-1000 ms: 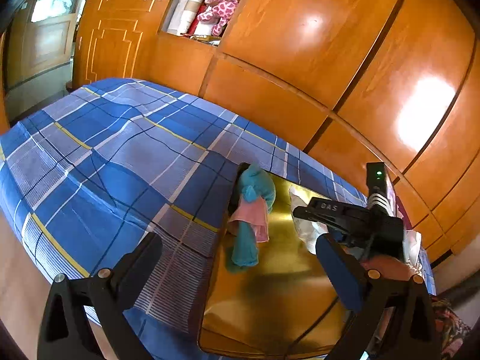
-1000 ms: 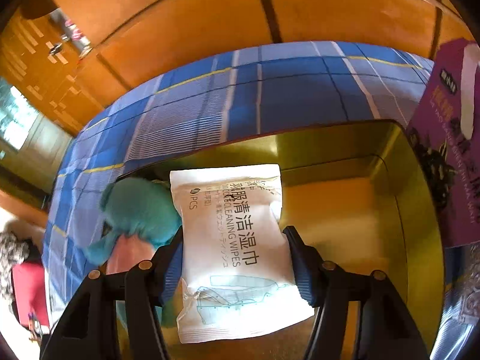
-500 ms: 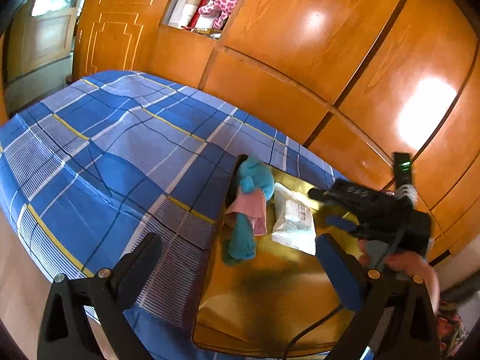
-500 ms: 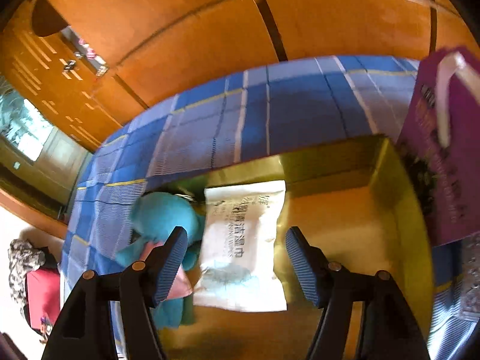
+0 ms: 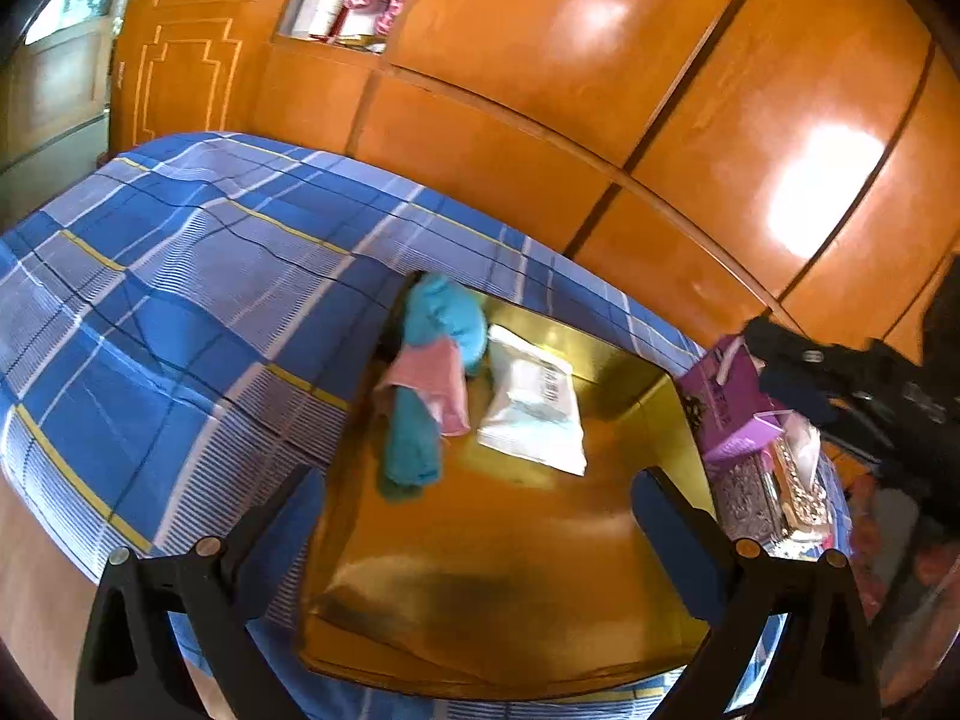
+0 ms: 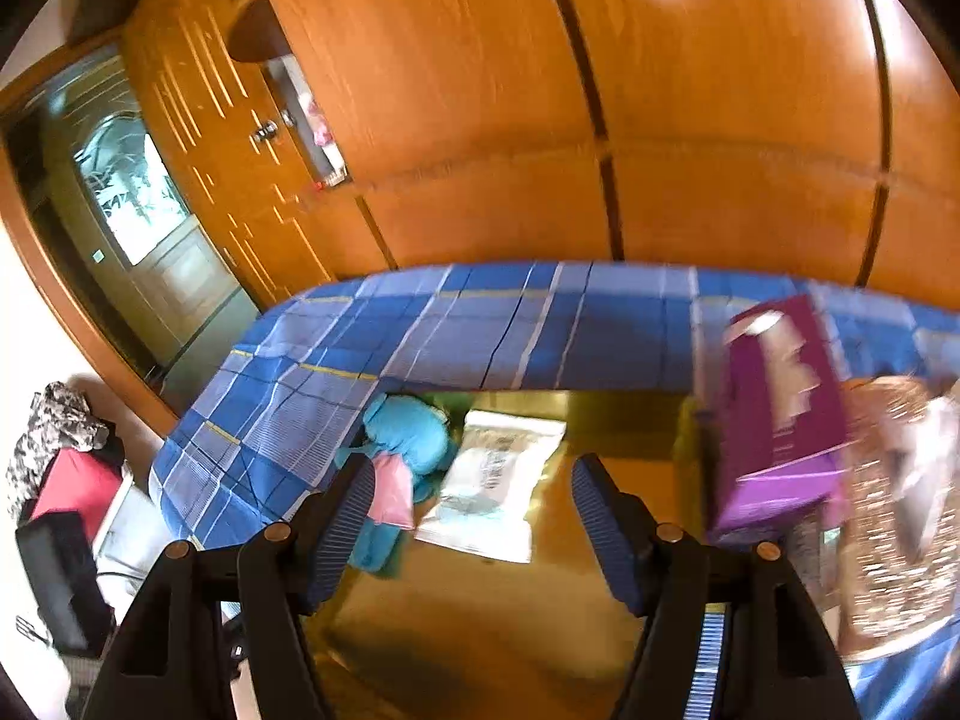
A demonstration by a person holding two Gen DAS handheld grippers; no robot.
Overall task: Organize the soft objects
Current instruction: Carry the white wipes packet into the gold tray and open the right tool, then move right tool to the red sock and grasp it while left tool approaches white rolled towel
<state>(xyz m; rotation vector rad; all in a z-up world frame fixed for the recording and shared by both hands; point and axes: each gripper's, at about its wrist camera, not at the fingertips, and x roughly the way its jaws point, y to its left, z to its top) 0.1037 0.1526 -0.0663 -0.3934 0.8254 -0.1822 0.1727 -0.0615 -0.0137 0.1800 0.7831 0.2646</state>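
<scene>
The wipes pack (image 6: 492,483) lies in the gold tray (image 6: 480,630) on the bed (image 6: 420,324), touching the teal plush toy (image 6: 411,429). The right claw (image 6: 471,516) hangs above it, wide and empty; the left claw (image 5: 474,522) is also wide, empty. Next, the purple box (image 6: 780,414) beside the tray wants a square, gentle pinch across its narrow faces.

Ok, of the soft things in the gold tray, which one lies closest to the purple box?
The white wipes packet. It lies in the gold tray between the teal plush toy and the purple box, so the toy is farther away.
</scene>
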